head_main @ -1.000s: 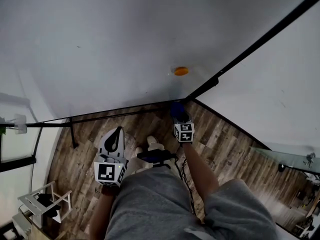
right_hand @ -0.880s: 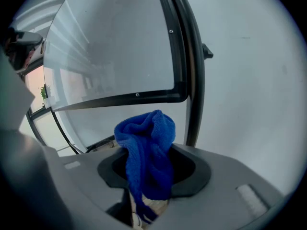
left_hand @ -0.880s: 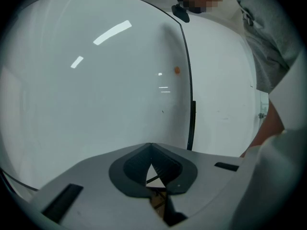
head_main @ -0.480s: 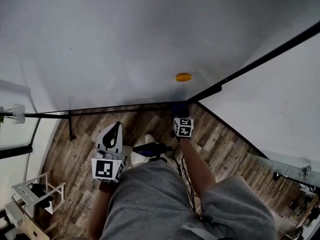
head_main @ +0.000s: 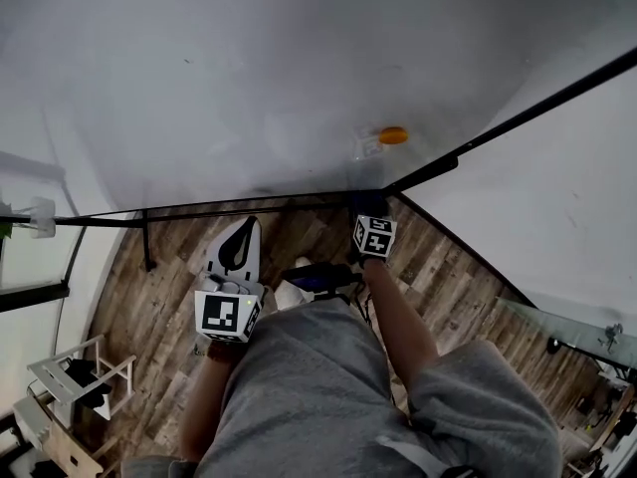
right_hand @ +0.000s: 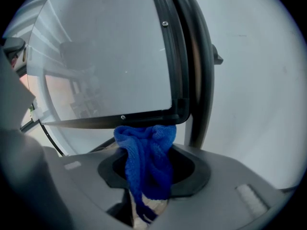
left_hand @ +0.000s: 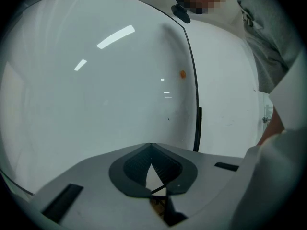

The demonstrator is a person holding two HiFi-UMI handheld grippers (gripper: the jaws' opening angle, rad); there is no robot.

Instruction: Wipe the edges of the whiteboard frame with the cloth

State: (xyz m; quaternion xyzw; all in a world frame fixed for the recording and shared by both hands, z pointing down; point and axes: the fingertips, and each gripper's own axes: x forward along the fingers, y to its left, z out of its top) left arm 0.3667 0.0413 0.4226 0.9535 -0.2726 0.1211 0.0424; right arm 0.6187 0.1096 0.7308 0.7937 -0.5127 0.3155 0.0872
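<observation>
Wiping step, at the whiteboard frame [right_hand: 144, 118]: right tongs [head_main: 366, 207] clamped on blue cloth [right_hand: 146, 162], bunched end touching the frame's bottom corner — left tongs [left_hand: 151, 147] together, empty, below the frame — next, probably a steady pressed drag along one edge.

office or meeting room, it seems — big black-framed whiteboard [head_main: 249, 68], wood-plank floor [head_main: 164, 297].
</observation>
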